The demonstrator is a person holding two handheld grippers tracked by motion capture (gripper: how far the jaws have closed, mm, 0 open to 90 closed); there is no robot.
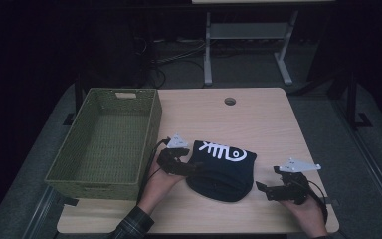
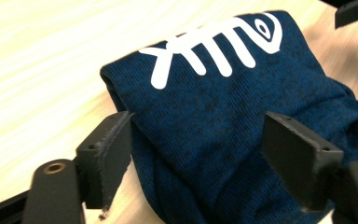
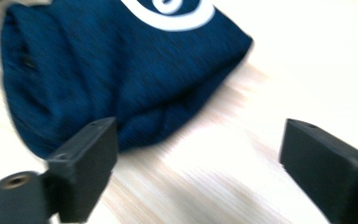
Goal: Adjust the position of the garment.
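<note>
A folded dark blue garment point(image 1: 224, 172) with a white fish-bone print lies on the wooden table point(image 1: 263, 119), near its front edge. My left gripper point(image 1: 193, 168) sits at the garment's left end with its jaws wide apart. In the left gripper view the garment point(image 2: 223, 84) bulges between and beyond those jaws of the left gripper point(image 2: 200, 125), and the pads do not press on it. My right gripper point(image 1: 264, 189) rests just right of the garment, open. In the right gripper view the garment point(image 3: 98, 60) lies ahead to the left, and bare table shows between the right gripper's point(image 3: 200, 135) jaws.
A green woven basket point(image 1: 151, 124) with nothing in it stands at the table's left side, close to my left hand. A round cable hole point(image 1: 230, 101) is at the table's far edge. Behind the table stands a white desk frame point(image 1: 208, 50) on dark floor.
</note>
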